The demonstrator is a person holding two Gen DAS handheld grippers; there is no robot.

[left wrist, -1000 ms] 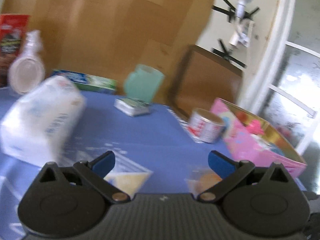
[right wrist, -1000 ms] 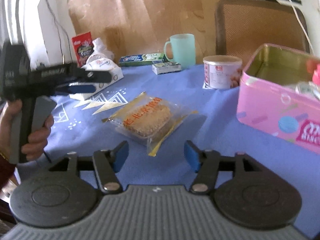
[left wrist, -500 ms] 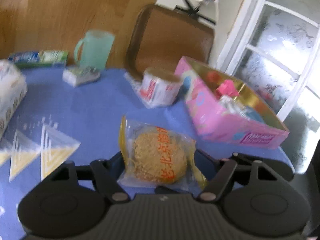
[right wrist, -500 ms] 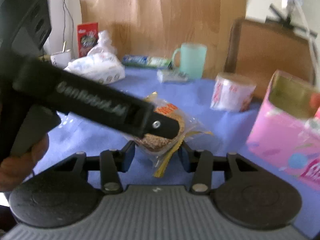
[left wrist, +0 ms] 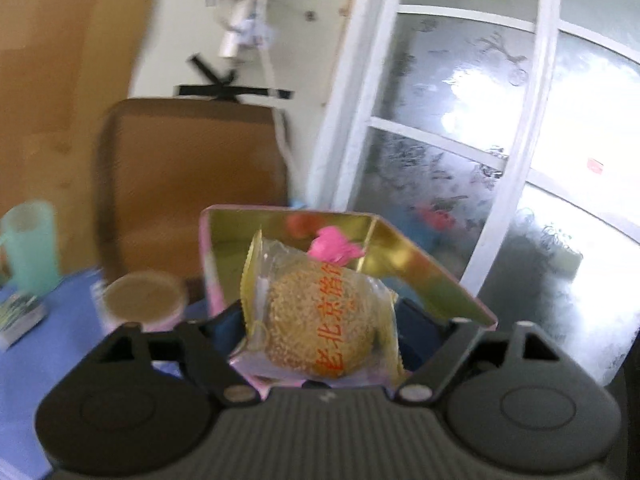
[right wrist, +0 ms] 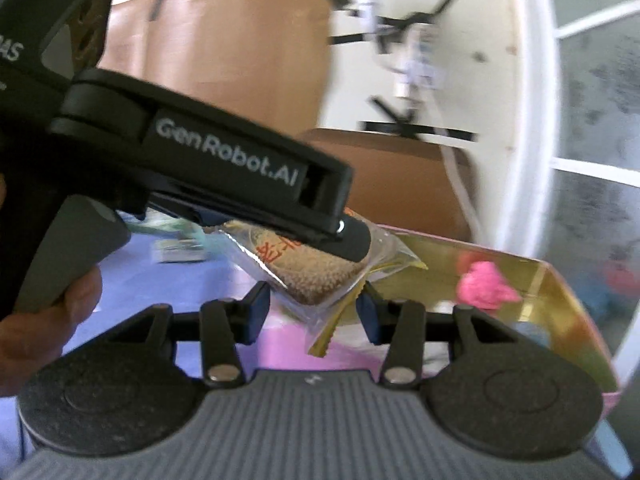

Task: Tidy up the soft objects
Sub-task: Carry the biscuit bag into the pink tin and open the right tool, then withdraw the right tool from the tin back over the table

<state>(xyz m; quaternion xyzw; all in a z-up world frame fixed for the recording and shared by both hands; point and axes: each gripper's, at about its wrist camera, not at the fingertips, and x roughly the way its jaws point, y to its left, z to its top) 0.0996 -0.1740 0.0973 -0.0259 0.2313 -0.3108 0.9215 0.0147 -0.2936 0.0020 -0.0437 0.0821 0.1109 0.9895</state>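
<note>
Sesame cake in a clear plastic wrapper with orange lettering [left wrist: 320, 320] is sitting between the blue pads of our left gripper [left wrist: 320, 330], right in front of its grey ribbed body, and we are carrying it in the air. Its jaws have just been opening and are standing wide, yet the wrapper's edges are still reaching both pads, so we cannot tell how firmly they are pressing. Just beyond the cake, a pink tin box with a gold lining [left wrist: 408, 264] is lying open, with a crumpled pink soft object [left wrist: 334, 246] inside. To the gripper's left, a round paper-lidded tub [left wrist: 144, 294] and a pale green mug [left wrist: 28, 240] are standing on the blue tablecloth [left wrist: 48, 344].

From the right wrist, we are seeing our right gripper [right wrist: 310, 312] with its blue pads partly apart and nothing pressed between them. Just ahead and above it, the black left gripper [right wrist: 352, 240] is crossing from the upper left, held by a hand [right wrist: 44, 316], and is carrying the wrapped cake [right wrist: 320, 276]. The cake is hanging over the near edge of the pink tin [right wrist: 560, 312], to the right.
</note>
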